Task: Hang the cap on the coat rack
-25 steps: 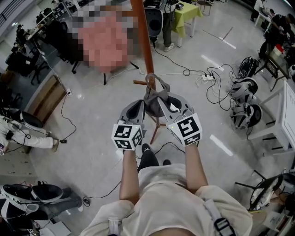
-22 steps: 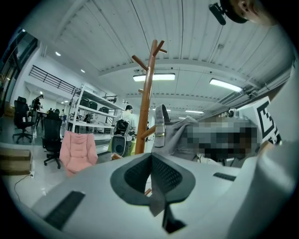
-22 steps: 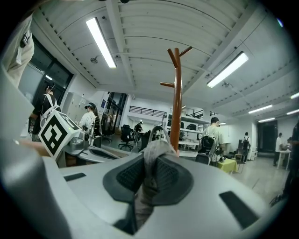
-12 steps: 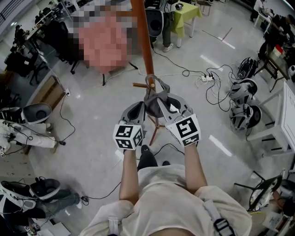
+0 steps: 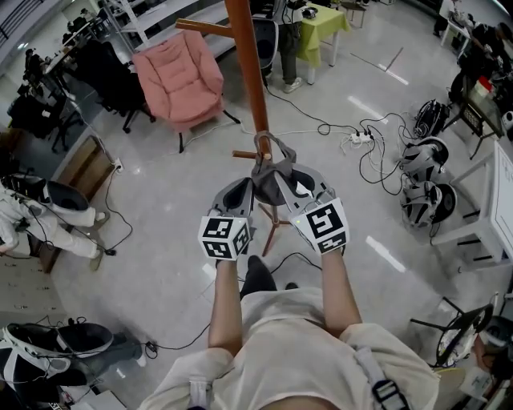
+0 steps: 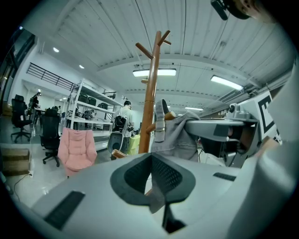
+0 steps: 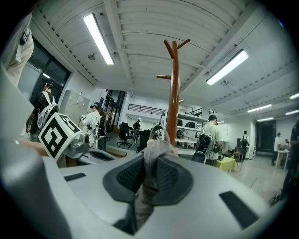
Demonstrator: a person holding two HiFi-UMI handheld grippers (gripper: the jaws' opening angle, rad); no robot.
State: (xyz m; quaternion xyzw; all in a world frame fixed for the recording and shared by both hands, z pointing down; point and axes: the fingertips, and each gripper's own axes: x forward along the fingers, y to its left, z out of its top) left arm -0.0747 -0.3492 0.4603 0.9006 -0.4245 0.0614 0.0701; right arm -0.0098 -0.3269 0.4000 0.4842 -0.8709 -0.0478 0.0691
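A grey cap (image 5: 271, 174) hangs stretched between my two grippers, close in front of the brown coat rack (image 5: 248, 72). Its back strap loop (image 5: 263, 142) sits at the pole, just above a short peg (image 5: 244, 154). My left gripper (image 5: 240, 190) is shut on a thin edge of the cap (image 6: 175, 135), with a flap of fabric caught between its pads (image 6: 135, 175). My right gripper (image 5: 298, 182) is shut on a thick fold of the cap (image 7: 150, 154). The strap loop (image 7: 156, 130) arches before the rack's pole (image 7: 174, 93). The rack (image 6: 150, 88) rises just behind the cap.
A pink chair (image 5: 180, 80) stands back left of the rack. Cables and a power strip (image 5: 361, 134) lie on the floor to the right. A white table (image 5: 489, 200) is at the right edge, and a yellow-green table (image 5: 325, 20) stands behind. People stand at the left edge.
My left gripper has drifted slightly right and lower in the head view. The cap and right gripper stay where they were. A person at the left edge has shifted.
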